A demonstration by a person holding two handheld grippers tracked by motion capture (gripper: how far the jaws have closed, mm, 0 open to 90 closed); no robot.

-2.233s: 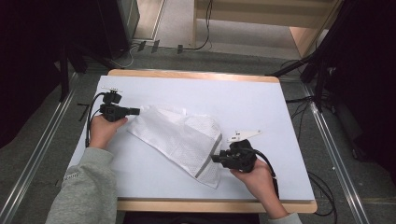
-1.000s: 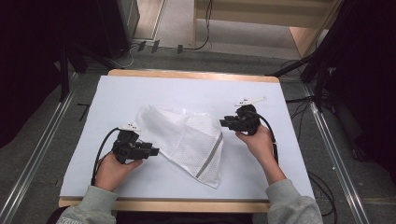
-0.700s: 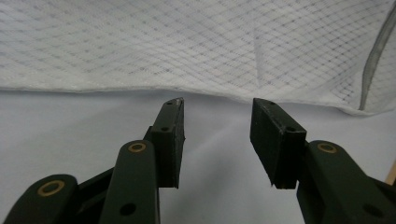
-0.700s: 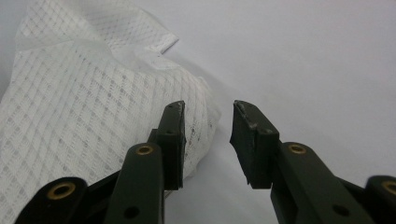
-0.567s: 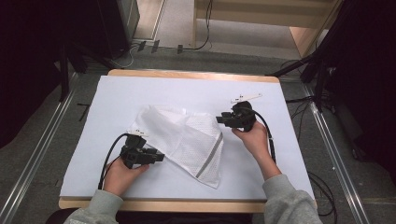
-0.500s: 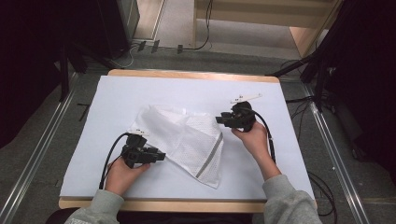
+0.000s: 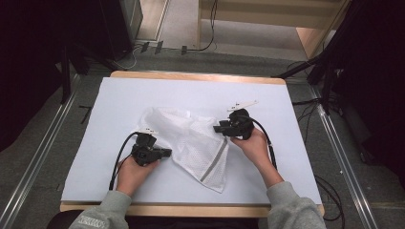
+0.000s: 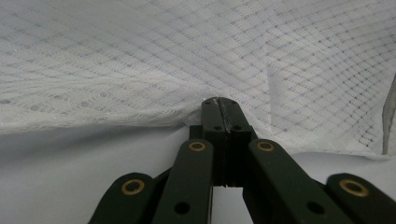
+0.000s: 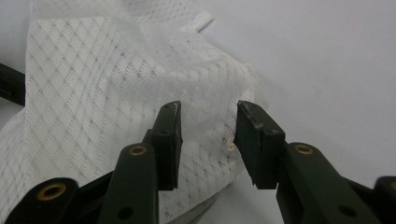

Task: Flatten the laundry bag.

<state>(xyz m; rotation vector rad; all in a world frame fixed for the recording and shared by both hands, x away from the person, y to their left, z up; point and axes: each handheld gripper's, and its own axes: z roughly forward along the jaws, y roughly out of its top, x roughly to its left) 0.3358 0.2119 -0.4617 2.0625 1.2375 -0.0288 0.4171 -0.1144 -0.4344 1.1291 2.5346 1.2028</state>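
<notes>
Since about two seconds ago both hands have swapped depth: the left gripper (image 7: 165, 152) has come from the far-left of the table (image 7: 286, 157) down to the near-left side of the mesh bag (image 7: 191, 138), and the right gripper (image 7: 218, 128) has gone from the near-right corner up to the bag's far-right corner. Over the last half second, basically nothing shifts.

Left hand (image 7: 131, 171) comes in from the near edge, grey sleeve (image 7: 102, 214) showing, wrist pretty straight, gripper pointing right into the bag's edge. In the left gripper view the jaws are pressed fully together with a bit of mesh (image 8: 233, 60) pinched at the tips, cloth tenting up over them.

Right hand (image 7: 253, 143) reaches further out, forearm angled in toward the middle, gripper pointing left at the bag. In the right gripper view the jaws stand apart with the bag's corner (image 9: 205, 102) sitting in the gap, not clamped.

Bag lies rumpled around the middle of the table, its grey strip (image 7: 215, 162) running toward the near-right corner of it.
</notes>
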